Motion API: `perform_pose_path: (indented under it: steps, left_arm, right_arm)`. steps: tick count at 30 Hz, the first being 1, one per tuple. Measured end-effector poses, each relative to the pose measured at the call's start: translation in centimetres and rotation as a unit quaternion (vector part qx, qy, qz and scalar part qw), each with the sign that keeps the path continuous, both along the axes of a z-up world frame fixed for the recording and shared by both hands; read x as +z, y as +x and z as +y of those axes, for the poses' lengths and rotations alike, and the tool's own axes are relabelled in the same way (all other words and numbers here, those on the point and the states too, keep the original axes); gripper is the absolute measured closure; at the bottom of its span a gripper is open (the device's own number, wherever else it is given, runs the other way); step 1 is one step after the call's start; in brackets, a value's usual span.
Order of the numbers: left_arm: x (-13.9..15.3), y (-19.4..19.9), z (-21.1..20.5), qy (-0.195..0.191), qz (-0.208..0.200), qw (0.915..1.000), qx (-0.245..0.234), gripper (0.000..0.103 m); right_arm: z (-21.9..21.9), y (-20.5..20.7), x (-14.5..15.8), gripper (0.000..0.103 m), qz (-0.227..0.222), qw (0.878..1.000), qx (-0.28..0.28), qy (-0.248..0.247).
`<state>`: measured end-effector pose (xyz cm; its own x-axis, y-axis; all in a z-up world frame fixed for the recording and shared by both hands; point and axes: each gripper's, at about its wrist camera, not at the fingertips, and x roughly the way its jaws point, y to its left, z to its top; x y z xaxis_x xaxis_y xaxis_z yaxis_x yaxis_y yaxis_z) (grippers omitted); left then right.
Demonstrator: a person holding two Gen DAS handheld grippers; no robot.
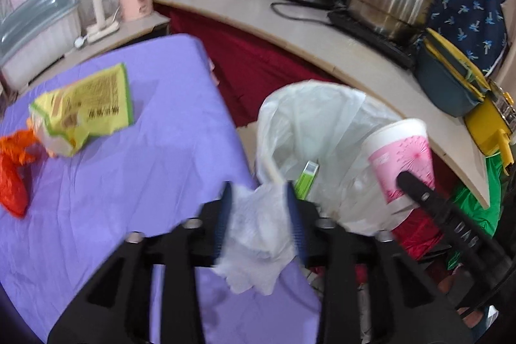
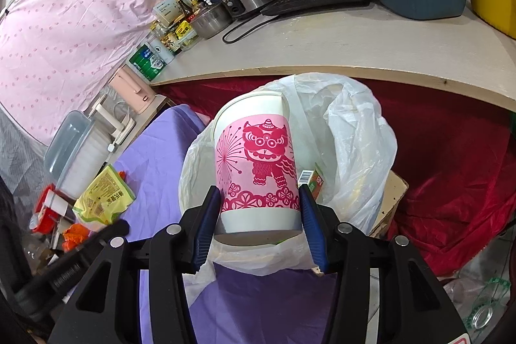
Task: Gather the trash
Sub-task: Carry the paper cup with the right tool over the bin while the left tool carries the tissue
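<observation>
Release the crumpled white tissue point(image 1: 258, 234) only over the bag's mouth: left gripper point(image 1: 259, 224) stands parted at middling width, tissue loose between its blue pads at the purple table point(image 1: 113, 182) edge, just short of the white bin bag point(image 1: 309, 124). Carry the pink lion cup point(image 2: 258, 170), clamped in the right gripper point(image 2: 258, 224), further over that opening beside the green carton point(image 2: 314, 179), then drop. Fetch afterwards the yellow snack packet point(image 1: 87, 105) and orange wrapper point(image 1: 14, 170) beyond.

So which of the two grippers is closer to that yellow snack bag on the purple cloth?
Left. The left gripper, with a crumpled tissue between its fingers, is over the cloth's edge. The right gripper holds the pink cup over the bin bag, farther from the snack bag.
</observation>
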<state>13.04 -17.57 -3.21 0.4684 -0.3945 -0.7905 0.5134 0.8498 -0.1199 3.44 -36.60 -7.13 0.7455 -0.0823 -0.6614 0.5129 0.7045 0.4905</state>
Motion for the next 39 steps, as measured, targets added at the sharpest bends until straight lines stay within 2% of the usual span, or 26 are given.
perform_pose_path:
  steps: [1,4,12,13,15,16,17,18,19,20,26,31,35,39]
  left_arm:
    - [-0.6,-0.1,0.4,0.002,0.003,1.0000,0.006,0.048]
    - [-2.3,-0.3,1.1,0.006,0.011,0.9999,0.007,0.040]
    - [-6.4,-0.7,0.5,0.026,0.037,0.9989,-0.012,0.035]
    - [-6.7,-0.6,0.4,0.029,0.039,0.9987,-0.012,0.037]
    - [-7.4,-0.5,0.2,0.031,0.046,0.9983,-0.016,0.052]
    - [-7.5,-0.4,0.2,0.031,0.052,0.9980,-0.017,0.068]
    - [-7.6,-0.4,0.2,0.026,0.061,0.9976,-0.022,0.079]
    - [-7.6,-0.4,0.3,0.024,0.062,0.9975,-0.021,0.083]
    - [-7.4,-0.5,0.3,0.023,0.060,0.9977,-0.021,0.091]
    - [-7.1,-0.6,0.4,0.021,0.055,0.9980,-0.025,0.096]
    - [-4.5,-1.4,0.4,0.002,0.031,0.9990,-0.033,0.098]
    - [-1.0,-1.6,-0.1,-0.024,0.007,0.9986,-0.047,0.098]
    - [1.4,-1.3,-2.1,-0.038,-0.015,0.9969,-0.067,0.098]
    - [2.3,-0.9,-4.3,-0.046,-0.024,0.9947,-0.089,0.098]
  right_arm:
    - [0.2,0.2,-0.1,0.055,0.001,1.000,0.003,0.001]
    - [0.4,0.5,-0.7,0.055,0.006,1.000,0.008,0.004]
    - [1.4,0.8,-1.5,0.055,0.013,1.000,0.015,0.009]
    - [1.5,0.9,-1.6,0.055,0.014,1.000,0.016,0.010]
    - [1.6,0.9,-1.7,0.055,0.016,1.000,0.017,0.009]
    - [1.6,0.9,-1.8,0.055,0.017,1.000,0.017,0.009]
    - [1.5,0.9,-1.8,0.055,0.017,1.000,0.017,0.009]
    - [1.5,0.9,-1.8,0.055,0.018,1.000,0.016,0.010]
    - [1.5,0.9,-1.8,0.055,0.018,1.000,0.016,0.009]
    - [1.5,0.9,-1.8,0.055,0.017,1.000,0.016,0.009]
    - [1.4,1.0,-1.6,0.055,0.014,1.000,0.018,0.007]
    - [1.2,1.0,-0.9,0.055,0.011,1.000,0.018,-0.002]
    - [0.3,0.9,-0.4,0.055,0.012,1.000,0.012,-0.011]
    - [-0.5,1.0,-0.3,0.055,0.016,1.000,0.005,-0.018]
